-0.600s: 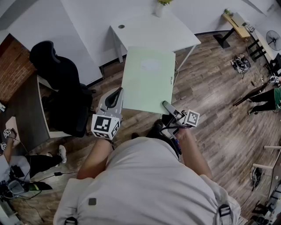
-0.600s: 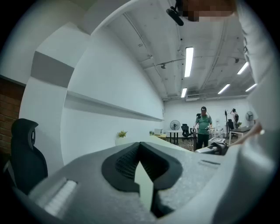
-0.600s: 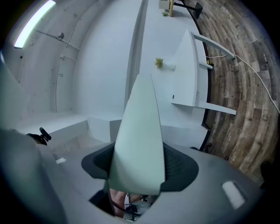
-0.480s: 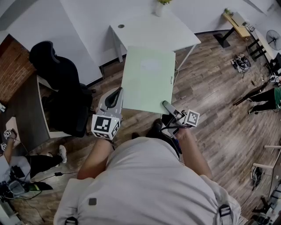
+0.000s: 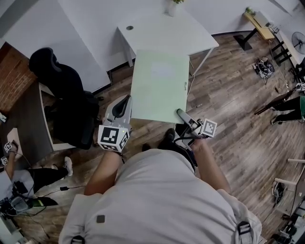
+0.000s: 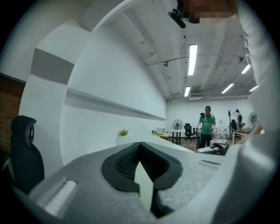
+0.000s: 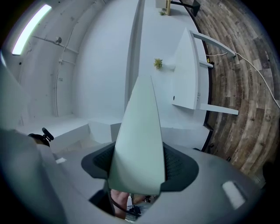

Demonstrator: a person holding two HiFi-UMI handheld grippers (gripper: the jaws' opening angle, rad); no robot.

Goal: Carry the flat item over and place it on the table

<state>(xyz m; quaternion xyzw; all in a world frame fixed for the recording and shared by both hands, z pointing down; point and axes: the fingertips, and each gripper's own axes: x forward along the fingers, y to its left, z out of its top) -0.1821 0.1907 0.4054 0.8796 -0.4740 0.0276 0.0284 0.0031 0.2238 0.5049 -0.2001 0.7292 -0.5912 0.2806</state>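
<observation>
**Green board in both my claws, short of the table**

Below me runs the brown wood-plank floor (image 5: 238,109). Ahead stands the white rectangular table (image 5: 167,33), its top bare but for a little plant at the far edge.

The pale green flat board (image 5: 159,86) hangs in the air in front of me, roughly level, above the floor. From my head view its far edge overlaps the table's near edge; I cannot tell whether the two touch. Its near edge lies at my claws, one by each near corner.

To my left, beside a dark desk, sits the black padded office chair (image 5: 66,95), well apart from the board.

My left claw (image 5: 128,101) is clamped on the board's near left corner. In the left gripper view the board's thin edge (image 6: 144,183) stands upright between the dark ribbed pads (image 6: 120,164), pinched there.

My right claw (image 5: 180,113) grips the near right corner. In the right gripper view the board (image 7: 140,131) fills the gap between the pads (image 7: 177,164) and runs away to a point towards the table (image 7: 190,74).

Smallest is the green plant in a white pot (image 5: 172,7), on the table's far side, and it also shows beyond the board's tip in the right gripper view.
</observation>
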